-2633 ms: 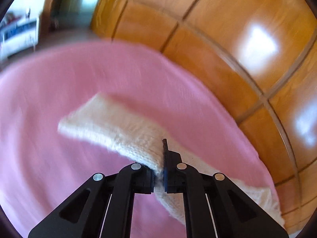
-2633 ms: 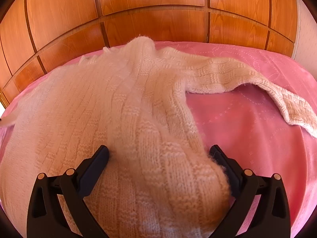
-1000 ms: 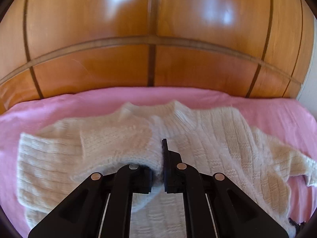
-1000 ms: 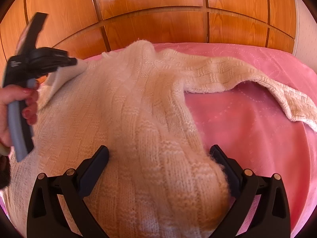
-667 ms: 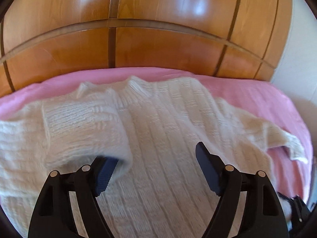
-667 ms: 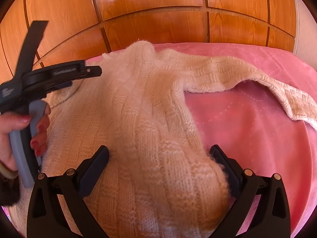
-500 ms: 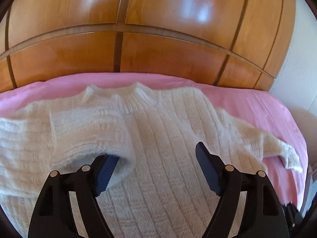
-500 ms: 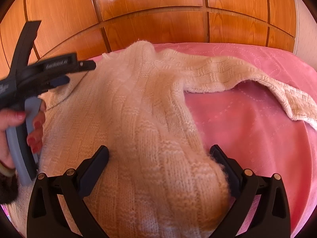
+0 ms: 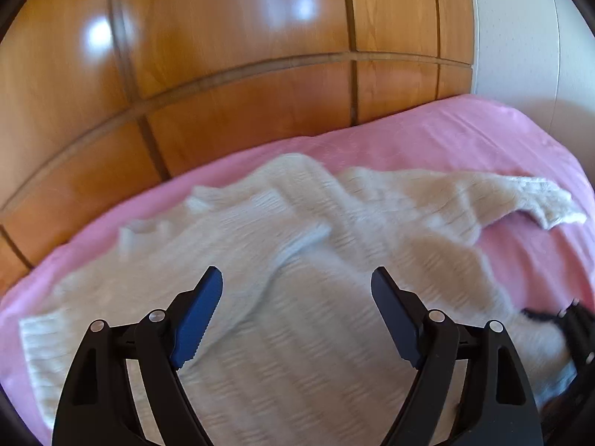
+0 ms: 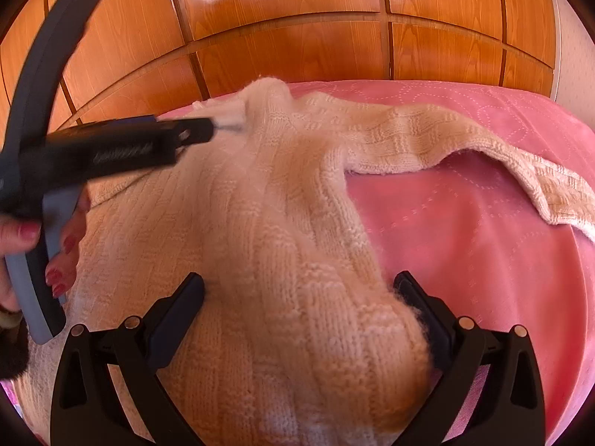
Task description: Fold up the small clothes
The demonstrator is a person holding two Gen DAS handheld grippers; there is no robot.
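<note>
Cream knit sweater point(image 9: 297, 297) lies spread on the pink bed point(image 9: 465, 130), one sleeve point(image 10: 465, 148) trailing right. Left gripper point(image 9: 297, 297) jaws opening wide above the body, nothing between them. Right gripper point(image 10: 297, 304) straddles a bunched hem fold, jaws wide, likely pinning it for the fold.

Both views were bright and warm, lit by daylight. Glare spots shone on the glossy wood panels point(image 9: 230, 48), soft white blotches in the left view, smaller ones near the top in the right. The left view was smeared by motion blur, so the sweater point(image 9: 297, 260) lost its knit detail. The right view was sharp, except the blurred left gripper point(image 10: 111, 148). Fisheye distortion bent the panel seams, with dark corners.
</note>
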